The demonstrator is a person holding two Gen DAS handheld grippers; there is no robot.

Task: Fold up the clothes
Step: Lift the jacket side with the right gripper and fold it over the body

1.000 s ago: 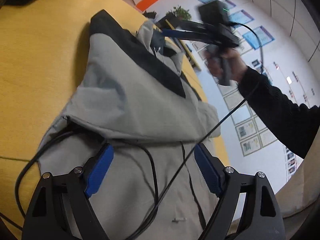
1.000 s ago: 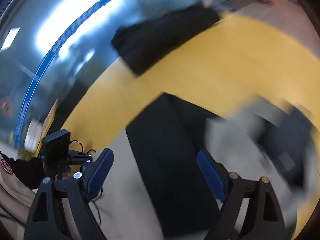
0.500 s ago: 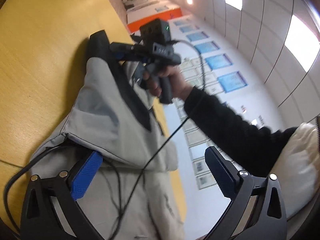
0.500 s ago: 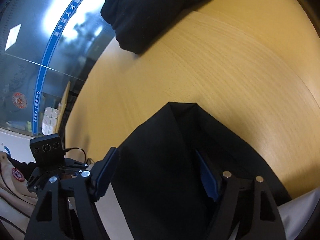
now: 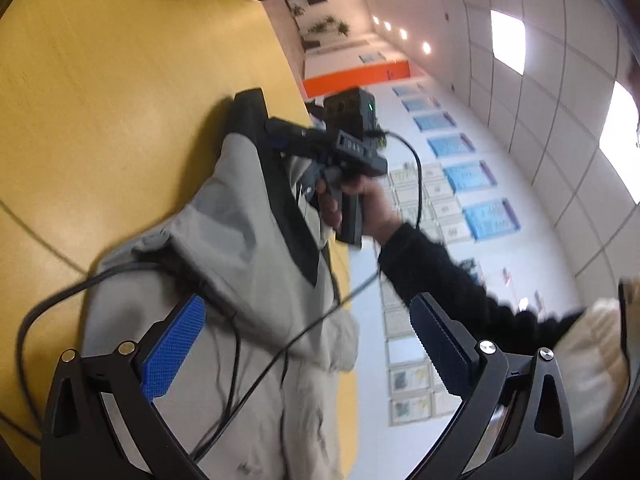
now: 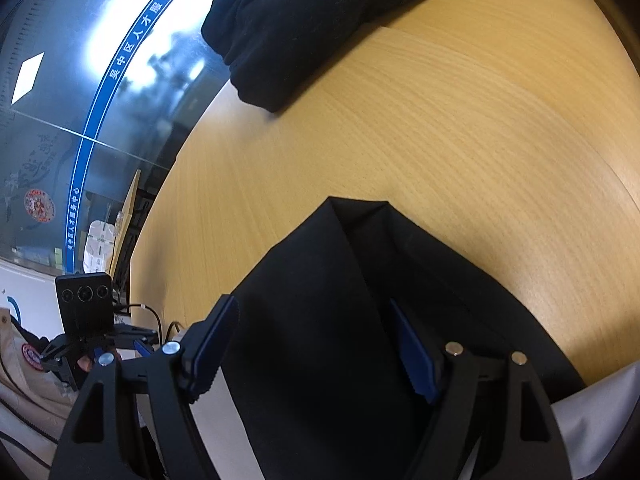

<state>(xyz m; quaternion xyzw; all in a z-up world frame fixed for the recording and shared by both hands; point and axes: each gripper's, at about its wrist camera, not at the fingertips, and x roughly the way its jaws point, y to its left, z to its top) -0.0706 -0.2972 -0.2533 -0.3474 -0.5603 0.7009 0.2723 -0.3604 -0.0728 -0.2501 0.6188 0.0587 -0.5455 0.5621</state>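
While the grey garment (image 5: 240,248) lies bunched along the table's (image 5: 100,100) right edge, the folding looks just begun. The right gripper (image 6: 312,344) straddles its black band (image 6: 320,320), half open and not pinching yet. The left gripper (image 5: 300,340) hangs wide and holds nothing. Next, I think the right one must squeeze the band and lift it over. Only the right view shows the black clothes pile (image 6: 312,20) by the far edge. Only the left view shows a cable (image 5: 60,300) lying across the grey cloth.

left gripper (image 5: 304,344): black frame, blue ribbed pads, silver screws. right gripper (image 6: 316,348) alike. black sleeve (image 5: 440,280), bare skin, black cable (image 5: 280,356) mid-frame.
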